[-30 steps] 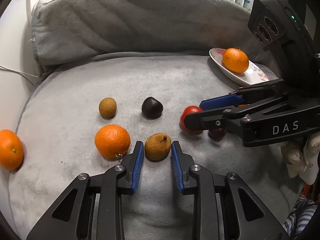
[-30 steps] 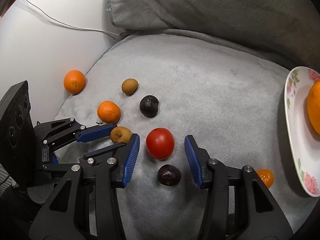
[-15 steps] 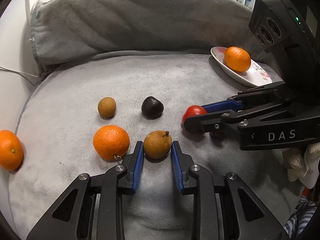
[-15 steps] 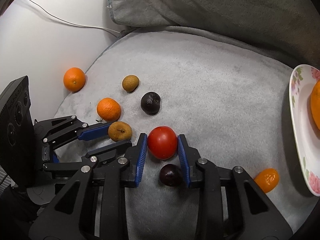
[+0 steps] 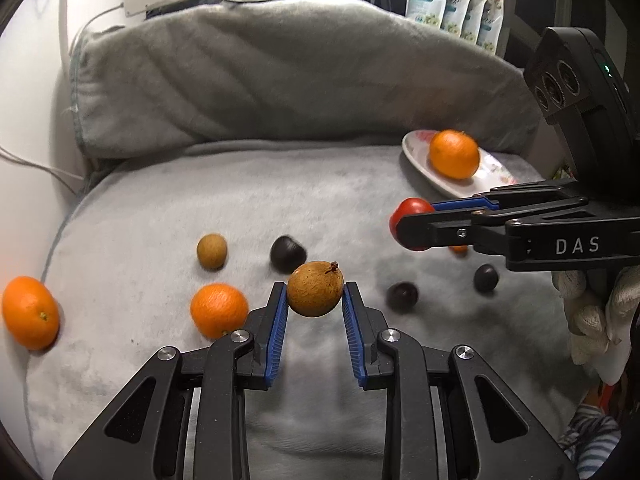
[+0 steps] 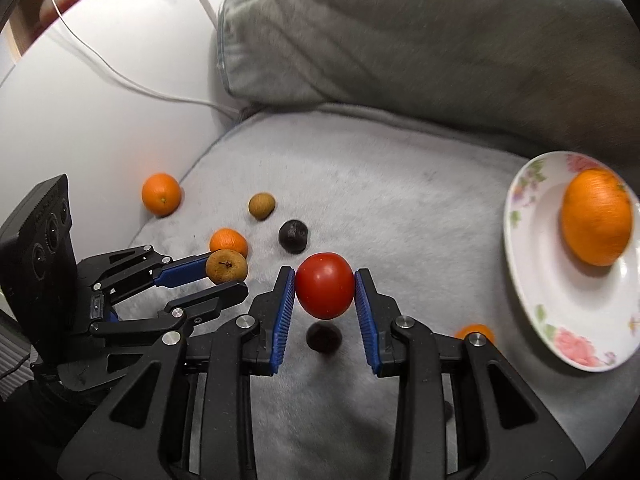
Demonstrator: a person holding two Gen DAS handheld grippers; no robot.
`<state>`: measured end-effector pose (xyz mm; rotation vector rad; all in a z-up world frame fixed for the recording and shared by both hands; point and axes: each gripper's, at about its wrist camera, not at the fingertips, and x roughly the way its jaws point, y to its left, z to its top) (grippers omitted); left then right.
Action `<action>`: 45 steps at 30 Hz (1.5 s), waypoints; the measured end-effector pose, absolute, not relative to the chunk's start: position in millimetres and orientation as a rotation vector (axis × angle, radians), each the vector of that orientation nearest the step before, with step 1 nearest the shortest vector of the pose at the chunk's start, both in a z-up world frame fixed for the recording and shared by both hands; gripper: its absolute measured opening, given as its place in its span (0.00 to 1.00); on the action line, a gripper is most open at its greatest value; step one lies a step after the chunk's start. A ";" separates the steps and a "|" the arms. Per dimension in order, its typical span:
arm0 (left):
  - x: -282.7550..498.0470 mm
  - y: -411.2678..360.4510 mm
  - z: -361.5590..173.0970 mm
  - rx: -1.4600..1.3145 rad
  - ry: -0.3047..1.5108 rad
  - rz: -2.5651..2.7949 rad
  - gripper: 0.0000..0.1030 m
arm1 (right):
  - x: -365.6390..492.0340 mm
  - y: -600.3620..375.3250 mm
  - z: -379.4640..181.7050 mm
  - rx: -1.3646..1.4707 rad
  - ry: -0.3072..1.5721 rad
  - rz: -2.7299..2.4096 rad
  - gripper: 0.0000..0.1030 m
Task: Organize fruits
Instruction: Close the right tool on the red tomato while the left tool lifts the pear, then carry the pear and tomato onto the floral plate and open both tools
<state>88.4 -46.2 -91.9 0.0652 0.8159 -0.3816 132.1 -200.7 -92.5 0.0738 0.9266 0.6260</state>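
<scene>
Grey plush cushion (image 5: 200, 208) under both tools. My left gripper (image 5: 315, 310), angled down, clamps a rough brown round fruit (image 5: 315, 289) clear of the fabric; my right gripper (image 6: 325, 298) pinches the smooth red tomato (image 6: 325, 285).

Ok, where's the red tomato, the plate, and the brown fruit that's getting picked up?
tomato (image 6: 325, 285), right wrist view, middle of its red skin
plate (image 6: 532, 288), right wrist view, bare white inside, left of the orange
brown fruit (image 5: 315, 289), left wrist view, middle of its rough skin
</scene>
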 end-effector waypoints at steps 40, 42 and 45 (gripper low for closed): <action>118.2 -152.7 -53.9 0.041 0.720 -0.570 0.25 | 104.2 -374.3 -62.4 0.103 0.763 0.286 0.31; 121.3 -157.3 -54.4 0.047 0.723 -0.574 0.25 | 107.2 -377.5 -64.1 0.096 0.765 0.275 0.31; 126.5 -163.0 -56.2 0.048 0.733 -0.580 0.25 | 111.3 -381.4 -66.8 0.088 0.769 0.261 0.31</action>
